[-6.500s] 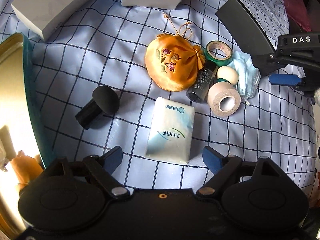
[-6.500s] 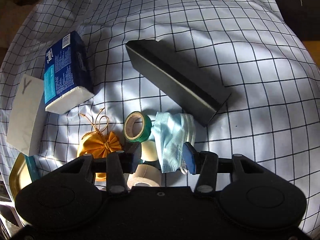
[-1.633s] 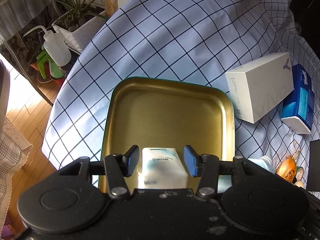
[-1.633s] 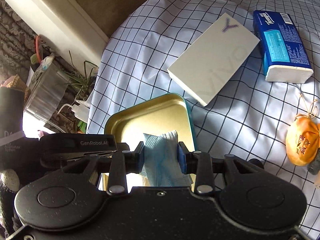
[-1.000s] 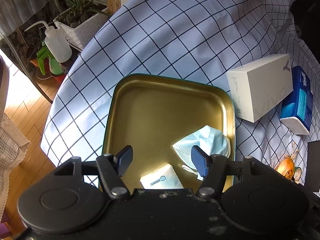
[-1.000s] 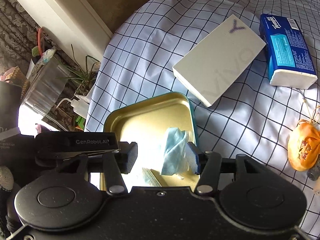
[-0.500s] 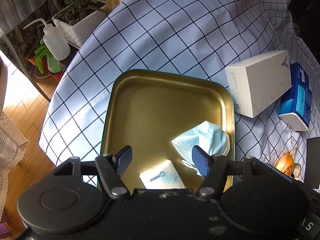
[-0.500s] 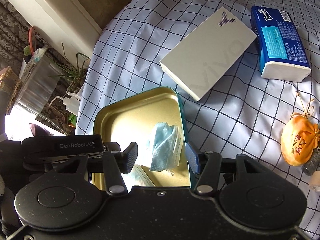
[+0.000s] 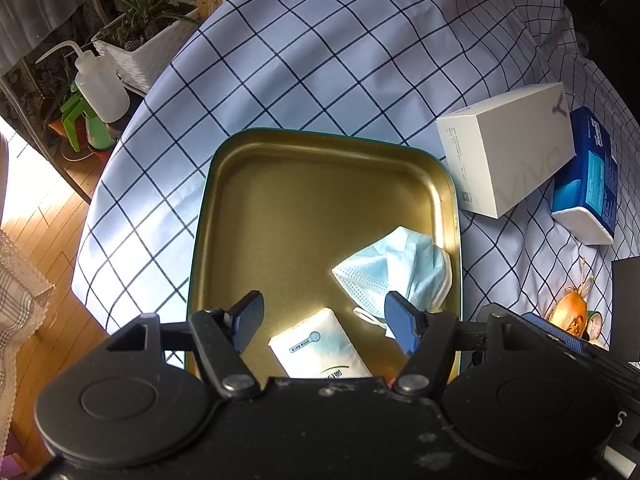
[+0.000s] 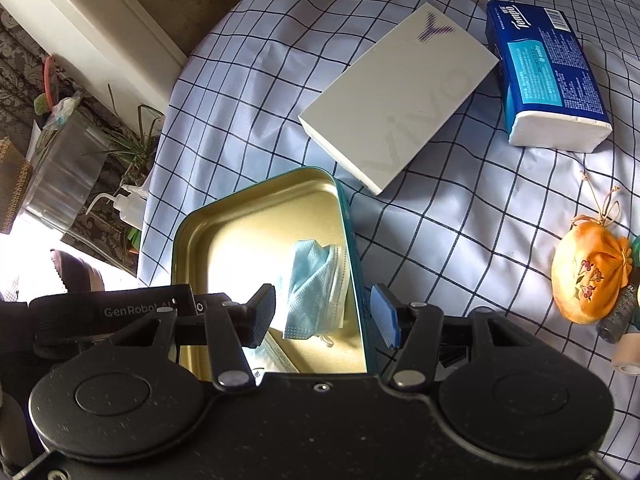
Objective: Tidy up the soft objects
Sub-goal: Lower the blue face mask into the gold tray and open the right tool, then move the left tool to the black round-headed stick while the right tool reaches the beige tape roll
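Note:
A gold tray (image 9: 320, 168) with a teal rim (image 10: 348, 224) lies on the checked cloth. In it rest a crumpled blue face mask (image 9: 400, 268) (image 10: 316, 284) and a white tissue pack (image 9: 320, 352), whose corner shows low in the right wrist view (image 10: 280, 356). My left gripper (image 9: 324, 322) hangs open above the tissue pack, pads clear of it. My right gripper (image 10: 324, 316) is open over the tray's right rim, with the mask beyond its fingers and nothing gripped. An orange embroidered pouch (image 10: 584, 276) (image 9: 572, 312) lies on the cloth to the right.
A white box (image 10: 400, 92) (image 9: 508, 152) and a blue tissue pack (image 10: 548, 72) (image 9: 588, 184) lie past the tray. A small dark bottle (image 10: 616, 316) and a tape roll (image 10: 628, 352) sit by the pouch. A squeeze bottle (image 9: 100, 88) and potted plants stand beyond the table's left edge.
Both grippers let go since the earliest frames: the tissue pack and the mask now lie in the tray. Over the last second the mask dropped clear of the right fingers; both hands hardly moved.

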Motion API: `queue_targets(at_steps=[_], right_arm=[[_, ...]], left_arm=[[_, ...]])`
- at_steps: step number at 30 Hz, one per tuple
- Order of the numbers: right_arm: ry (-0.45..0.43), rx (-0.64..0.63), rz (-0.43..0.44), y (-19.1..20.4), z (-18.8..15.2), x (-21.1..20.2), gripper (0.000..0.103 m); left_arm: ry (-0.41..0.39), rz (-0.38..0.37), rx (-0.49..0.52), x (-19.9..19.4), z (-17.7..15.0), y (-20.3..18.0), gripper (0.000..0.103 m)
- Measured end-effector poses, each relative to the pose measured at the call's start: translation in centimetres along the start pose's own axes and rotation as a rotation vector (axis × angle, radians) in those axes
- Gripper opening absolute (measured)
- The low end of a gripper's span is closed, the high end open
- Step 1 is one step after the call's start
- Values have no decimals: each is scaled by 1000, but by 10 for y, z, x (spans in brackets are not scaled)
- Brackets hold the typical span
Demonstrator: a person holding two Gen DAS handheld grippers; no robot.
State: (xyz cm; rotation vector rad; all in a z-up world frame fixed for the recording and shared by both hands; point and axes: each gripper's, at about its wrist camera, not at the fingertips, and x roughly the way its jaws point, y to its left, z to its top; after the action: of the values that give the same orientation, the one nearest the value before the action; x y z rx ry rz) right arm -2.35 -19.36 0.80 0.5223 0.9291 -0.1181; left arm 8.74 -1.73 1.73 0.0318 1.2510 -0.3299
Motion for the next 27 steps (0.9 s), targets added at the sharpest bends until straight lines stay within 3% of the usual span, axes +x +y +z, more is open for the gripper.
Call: queue_targets(at_steps=[13, 27], right_arm=[[-7, 27, -51, -20, 1, -13, 53], [-78, 125, -107, -74, 4, -49, 53]], left_arm=[[7, -34, 76, 1, -11, -32, 64], [16, -58, 184, 6, -29, -81, 65]])
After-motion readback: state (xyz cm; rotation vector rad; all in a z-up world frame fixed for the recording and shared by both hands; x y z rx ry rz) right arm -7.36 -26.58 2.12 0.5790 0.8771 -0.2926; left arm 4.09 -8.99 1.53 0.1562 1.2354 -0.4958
